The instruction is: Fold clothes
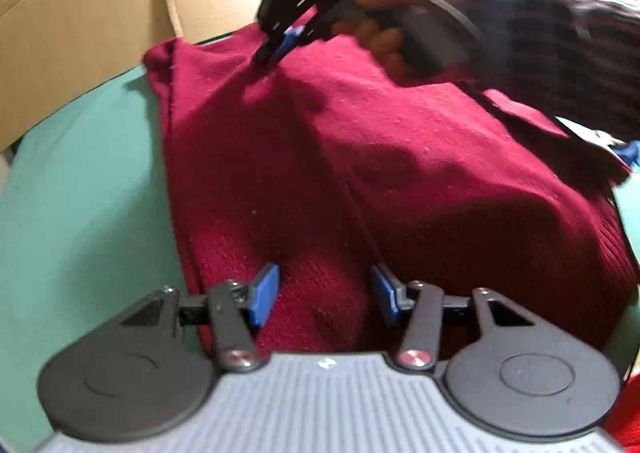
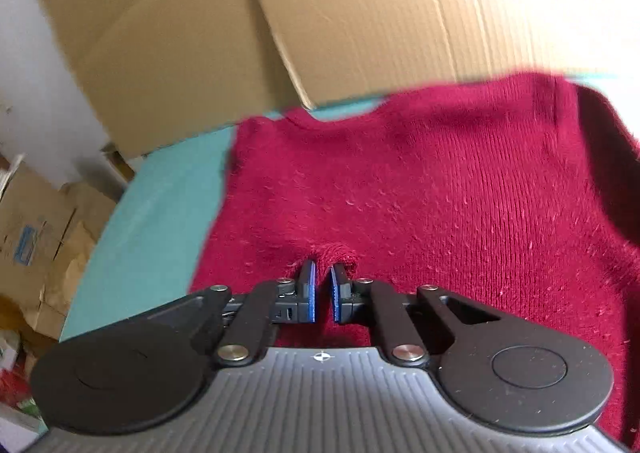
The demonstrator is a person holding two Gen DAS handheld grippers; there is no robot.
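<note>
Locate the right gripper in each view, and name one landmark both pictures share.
Left wrist view: the right gripper is at upper centre, held by a hand, jaws nearly closed on the red sweater.
Right wrist view: it fills the bottom foreground, jaws pinching a tuft of sweater.
Shared landmark: the cardboard box beyond the sweater.

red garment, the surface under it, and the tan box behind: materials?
Red garment: knit, probably wool or acrylic; visible ribs, fuzzy pilling. Surface: teal, matte, smooth; looks like cloth or foam, unclear. Box: corrugated cardboard; creased flaps, fluted lines.
</note>
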